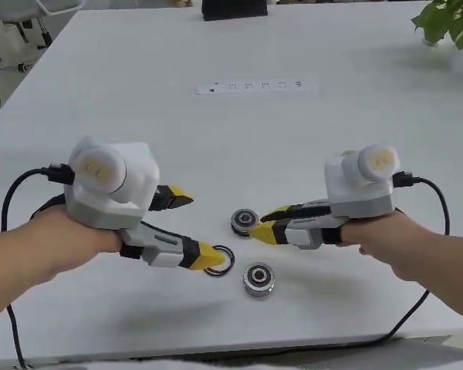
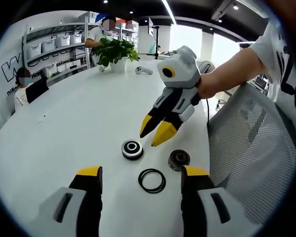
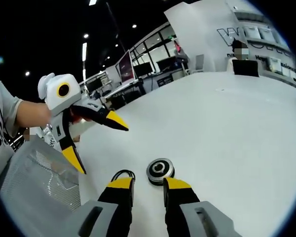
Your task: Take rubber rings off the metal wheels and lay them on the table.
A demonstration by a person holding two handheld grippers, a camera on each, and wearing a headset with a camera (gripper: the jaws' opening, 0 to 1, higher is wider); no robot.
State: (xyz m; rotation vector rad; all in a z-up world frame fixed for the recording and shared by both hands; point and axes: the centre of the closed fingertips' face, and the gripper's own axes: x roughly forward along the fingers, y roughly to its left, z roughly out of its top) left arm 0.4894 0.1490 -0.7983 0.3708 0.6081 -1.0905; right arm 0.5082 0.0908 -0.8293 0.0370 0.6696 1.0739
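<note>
Stretching across the head view, the white table (image 1: 347, 131) carries both grippers and the small parts between them. The left gripper (image 1: 194, 227) is held low on its side, its two yellow-tipped jaws spread wide and gripping nothing. The right gripper (image 1: 266, 222) faces it from the other side, its jaws parted only narrowly, with nothing between them. The far metal wheel (image 1: 245, 221) lies flat just ahead of the right gripper's tips; the right gripper view shows it close in front of that gripper's own jaws. The near metal wheel (image 1: 258, 278) lies flat closer to the person, a little apart from the first. A loose black rubber ring (image 1: 221, 260) lies flat on the table beside the left gripper's lower jaw tip; the left gripper view shows it just ahead of that gripper's spread jaws, in line with the gap between them.
</note>
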